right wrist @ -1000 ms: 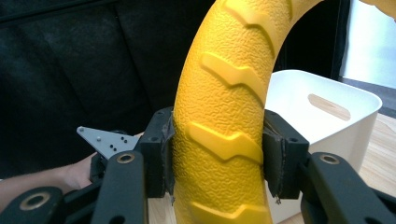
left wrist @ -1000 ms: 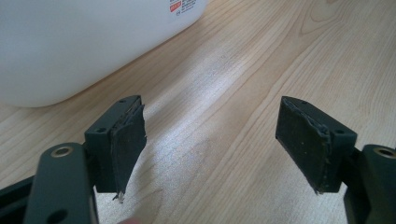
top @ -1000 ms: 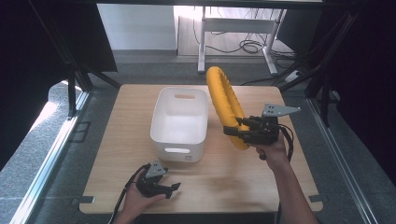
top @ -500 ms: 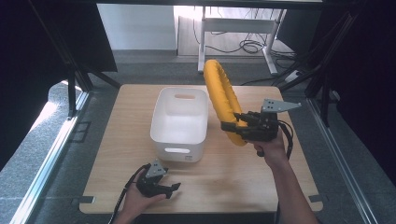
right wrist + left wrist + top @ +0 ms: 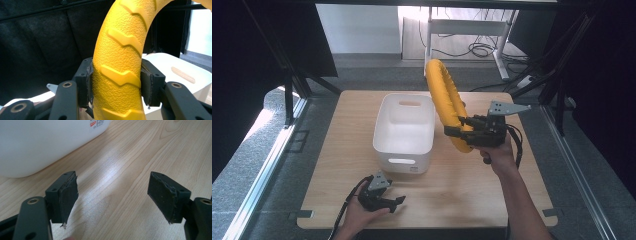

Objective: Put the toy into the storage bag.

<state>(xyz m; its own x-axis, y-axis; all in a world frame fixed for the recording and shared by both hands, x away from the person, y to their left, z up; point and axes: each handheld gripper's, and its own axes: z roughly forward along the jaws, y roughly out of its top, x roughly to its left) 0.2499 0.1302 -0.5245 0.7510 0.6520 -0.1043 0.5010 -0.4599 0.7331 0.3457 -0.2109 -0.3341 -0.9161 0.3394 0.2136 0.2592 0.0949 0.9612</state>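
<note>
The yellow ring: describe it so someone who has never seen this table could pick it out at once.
Start at the wooden table and find the white bin at its middle. Just right of the bin, the right hand-held gripper grips the yellow ring and holds it upright above the tabletop. It is the one bright yellow thing here, pebbled with raised tyre-like treads.

Right hand-held gripper (image 5: 455,131) clamped, raised

Grey floor (image 5: 362,70), black curtains (image 5: 242,75) both sides, white desk frame (image 5: 462,25) behind, daylight
</note>
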